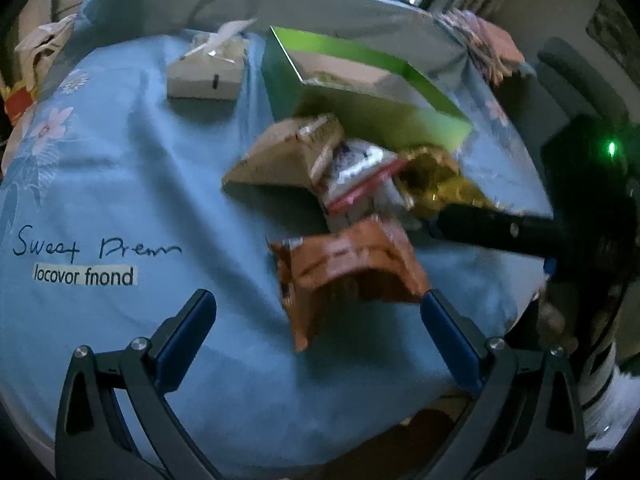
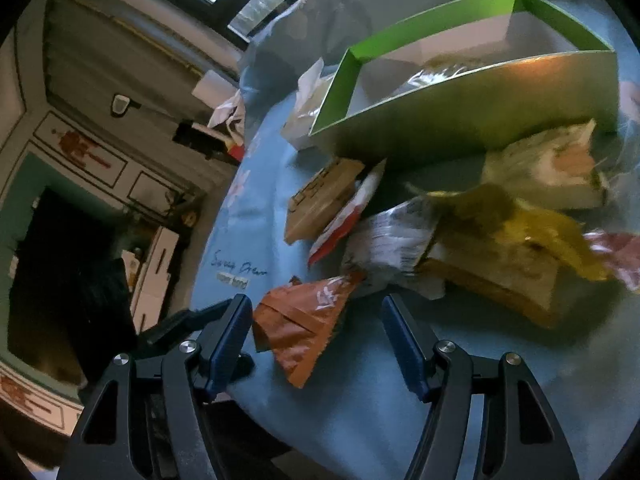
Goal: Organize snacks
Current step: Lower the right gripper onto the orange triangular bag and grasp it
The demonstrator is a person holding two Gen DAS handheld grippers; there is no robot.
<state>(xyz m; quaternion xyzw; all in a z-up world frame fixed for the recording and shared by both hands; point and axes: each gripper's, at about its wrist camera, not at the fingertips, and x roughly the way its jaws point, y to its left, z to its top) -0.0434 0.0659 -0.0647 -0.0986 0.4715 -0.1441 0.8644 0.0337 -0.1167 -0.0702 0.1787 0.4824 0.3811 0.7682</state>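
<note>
Bedding in blue (image 1: 120, 184) with a flower print covers the surface and carries everything. Green box (image 1: 360, 92) — open-topped, a packet already inside — stands at the far side, a tissue box (image 1: 204, 76) beside it. Snack packets (image 1: 360, 172) lie heaped just before the green box. An orange packet (image 1: 348, 272) lies nearest, apart from the heap. Left gripper (image 1: 316, 312) and right gripper (image 2: 316, 316) both hover with fingers spread — nothing held.
</note>
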